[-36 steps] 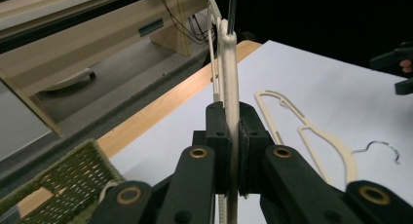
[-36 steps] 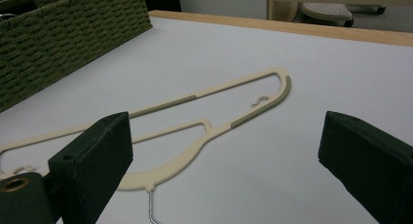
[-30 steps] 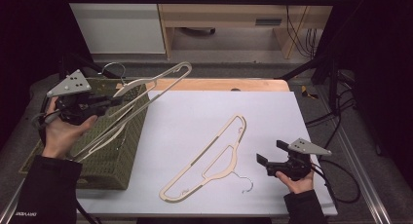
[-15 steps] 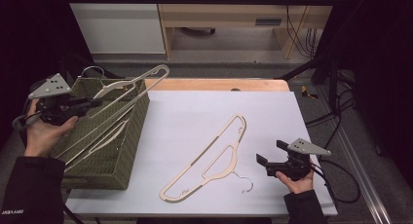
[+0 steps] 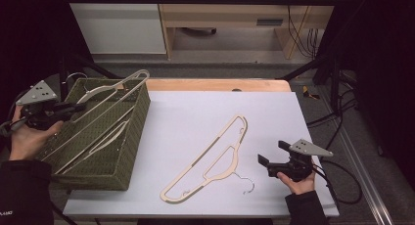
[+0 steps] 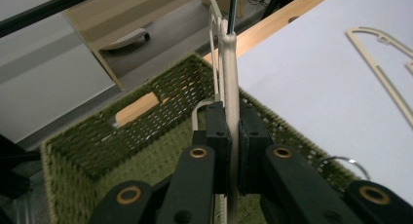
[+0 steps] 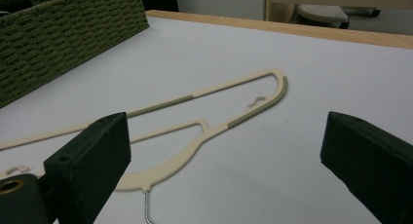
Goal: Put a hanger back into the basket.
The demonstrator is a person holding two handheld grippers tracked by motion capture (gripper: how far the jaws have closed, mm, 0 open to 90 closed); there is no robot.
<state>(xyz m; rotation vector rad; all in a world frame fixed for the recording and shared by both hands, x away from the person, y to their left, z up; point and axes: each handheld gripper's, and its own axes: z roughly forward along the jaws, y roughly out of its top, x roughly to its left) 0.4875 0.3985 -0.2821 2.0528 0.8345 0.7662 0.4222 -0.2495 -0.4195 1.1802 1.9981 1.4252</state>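
Pads of the left gripper (image 6: 233,151) pinch the thin cream plastic hanger (image 5: 105,95) by its flat bar, over the woven green basket (image 5: 132,151) at nine o'clock. It looks light, stiff and smooth (likely to pivot), so grip near the neck. The right gripper (image 5: 269,162) gapes idle beside the second cream hanger (image 5: 215,159).

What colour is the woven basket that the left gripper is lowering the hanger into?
Dark olive green, in a tight woven pattern. The basket shows best in the left gripper view.
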